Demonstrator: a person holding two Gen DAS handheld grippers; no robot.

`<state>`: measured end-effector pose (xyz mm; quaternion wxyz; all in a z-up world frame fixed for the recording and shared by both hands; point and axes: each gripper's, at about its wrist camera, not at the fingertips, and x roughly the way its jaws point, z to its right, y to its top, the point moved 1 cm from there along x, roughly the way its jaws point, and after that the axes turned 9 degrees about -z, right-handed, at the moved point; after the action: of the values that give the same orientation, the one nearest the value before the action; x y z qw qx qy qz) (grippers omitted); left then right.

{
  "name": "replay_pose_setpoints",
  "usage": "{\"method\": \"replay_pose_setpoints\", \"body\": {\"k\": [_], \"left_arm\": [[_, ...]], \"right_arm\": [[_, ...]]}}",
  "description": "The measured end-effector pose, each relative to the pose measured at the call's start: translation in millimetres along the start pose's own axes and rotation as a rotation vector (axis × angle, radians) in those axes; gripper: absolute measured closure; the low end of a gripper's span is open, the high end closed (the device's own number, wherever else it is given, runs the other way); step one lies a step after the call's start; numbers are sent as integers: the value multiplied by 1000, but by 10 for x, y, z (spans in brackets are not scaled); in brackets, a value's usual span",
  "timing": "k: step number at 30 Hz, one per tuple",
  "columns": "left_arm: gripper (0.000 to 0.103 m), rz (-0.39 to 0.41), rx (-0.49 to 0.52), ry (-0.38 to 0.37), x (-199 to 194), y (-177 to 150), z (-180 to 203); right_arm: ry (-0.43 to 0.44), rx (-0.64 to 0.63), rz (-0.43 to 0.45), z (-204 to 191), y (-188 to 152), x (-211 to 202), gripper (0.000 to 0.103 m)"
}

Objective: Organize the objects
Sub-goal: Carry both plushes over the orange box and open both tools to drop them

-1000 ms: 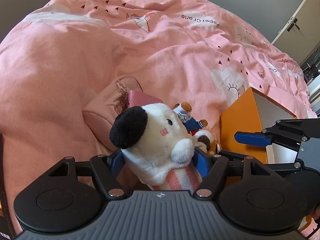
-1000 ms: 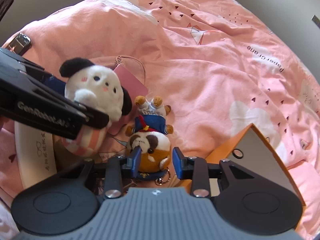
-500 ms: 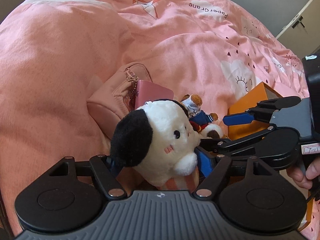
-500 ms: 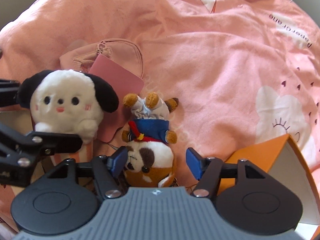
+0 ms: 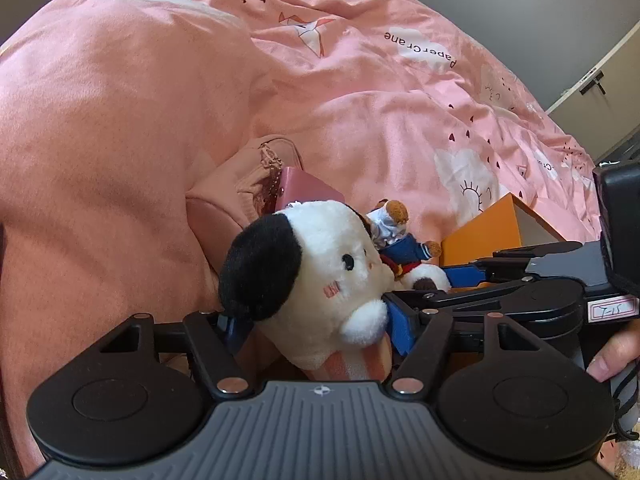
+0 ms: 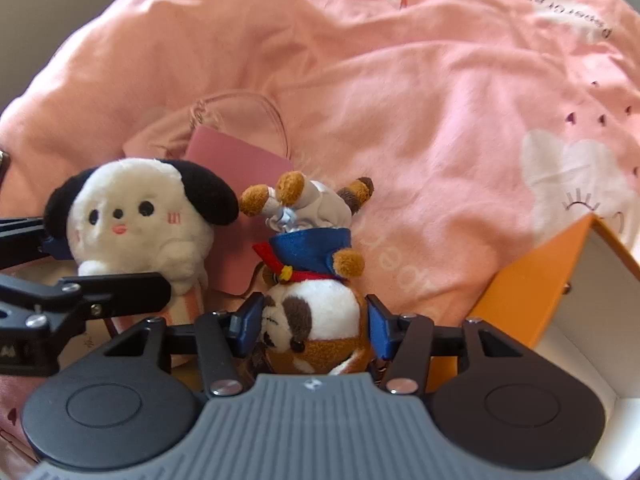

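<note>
**Two soft toys gripped on a pink bed**

Left gripper [image 5: 316, 322]: jaws closed on the white plush dog [image 5: 320, 280], blue pads pressed against both sides of its body below the black ear. Same plush dog [image 6: 136, 232] seen from the right wrist camera upright, face toward the lens, striped pink-and-white lower part tucked behind the black linkage of the left gripper [image 6: 80, 296].

Right gripper [image 6: 312, 322]: jaws clamped on the brown-and-white plush dog [image 6: 316, 304], pads touching either side of its head. Toy upside down, head nearest the camera, feet pointing away, blue sailor jacket and red scarf in between. From the left wrist camera, the same sailor dog [image 5: 404, 248] just beside the white one, right gripper [image 5: 464, 276] reaching in from the right.

Behind both toys: pink pouch [image 6: 224, 120] with a zip, darker pink card [image 6: 236, 160] lying against it. To the right: orange box [image 6: 532, 296] with white inside, open, resting on the pink bedspread [image 6: 400, 80] printed with clouds and small hearts.
</note>
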<state>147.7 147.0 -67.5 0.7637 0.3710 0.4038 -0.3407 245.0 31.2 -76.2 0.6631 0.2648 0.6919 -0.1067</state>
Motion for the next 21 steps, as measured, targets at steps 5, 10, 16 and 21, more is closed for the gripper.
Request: {"method": "replay_pose_setpoints", "body": {"k": [5,10,16,21], "left_arm": [[26,19,75,-25,-207,-17,108],[26,49,152,-80,-505,-21,309],[26,58,298,-166,-759,-107,767],[26,22,453,-212,-720,-284,1238]], "right_arm": [[10,77,113,72,-157,-405,48],[91,197,243,191,-392,-925,48],[117,340,399,323,-929,-1529,48],[74,468,440,461,-1488,-1800,48]]}}
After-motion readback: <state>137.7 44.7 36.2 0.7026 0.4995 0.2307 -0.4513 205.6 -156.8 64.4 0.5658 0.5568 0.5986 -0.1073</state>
